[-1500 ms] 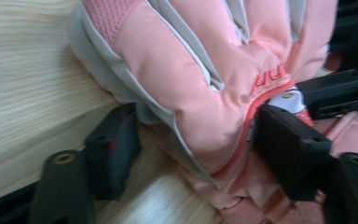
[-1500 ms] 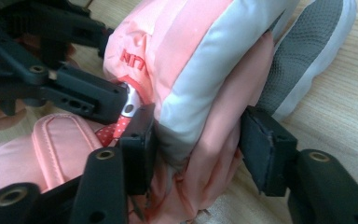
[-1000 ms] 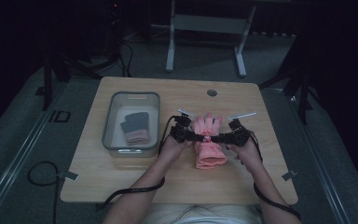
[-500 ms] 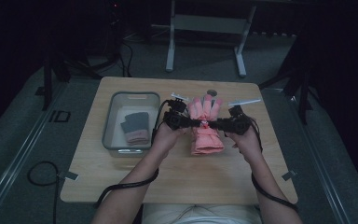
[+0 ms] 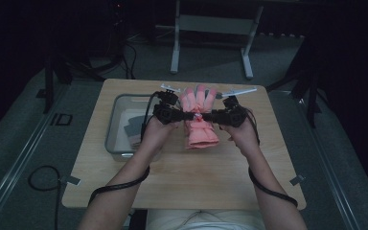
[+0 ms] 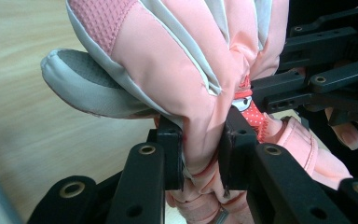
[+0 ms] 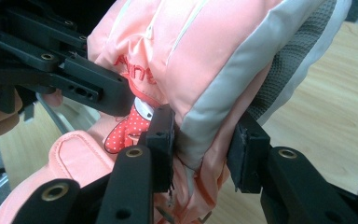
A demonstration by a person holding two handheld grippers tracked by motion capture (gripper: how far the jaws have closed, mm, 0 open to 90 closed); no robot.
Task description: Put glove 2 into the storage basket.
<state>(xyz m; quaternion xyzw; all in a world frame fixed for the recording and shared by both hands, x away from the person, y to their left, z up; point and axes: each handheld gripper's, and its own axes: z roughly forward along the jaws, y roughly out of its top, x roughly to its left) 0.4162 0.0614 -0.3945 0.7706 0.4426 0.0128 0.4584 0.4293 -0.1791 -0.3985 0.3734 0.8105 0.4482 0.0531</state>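
A pink and grey padded glove [image 5: 199,117] hangs above the middle of the wooden table [image 5: 182,182], fingers pointing away from the person. My left gripper [image 5: 191,115] is shut on its left side, and its jaws pinch the pink fabric [image 6: 200,140] in the left gripper view. My right gripper [image 5: 206,115] is shut on the glove's right side, its jaws squeezing the grey-edged fabric [image 7: 205,135]. The two grippers face each other across the glove's middle. A red dotted emblem [image 7: 126,126] shows on the glove.
A clear plastic bin [image 5: 117,122] stands on the table's left part with dark folded items [image 5: 134,127] inside. Bare wood lies in front of and right of the glove. Dark floor, cables and a metal stand surround the table.
Both grippers have lifted the glove off the table and carried it a little away from the person. It now hangs with fingers raised between them.
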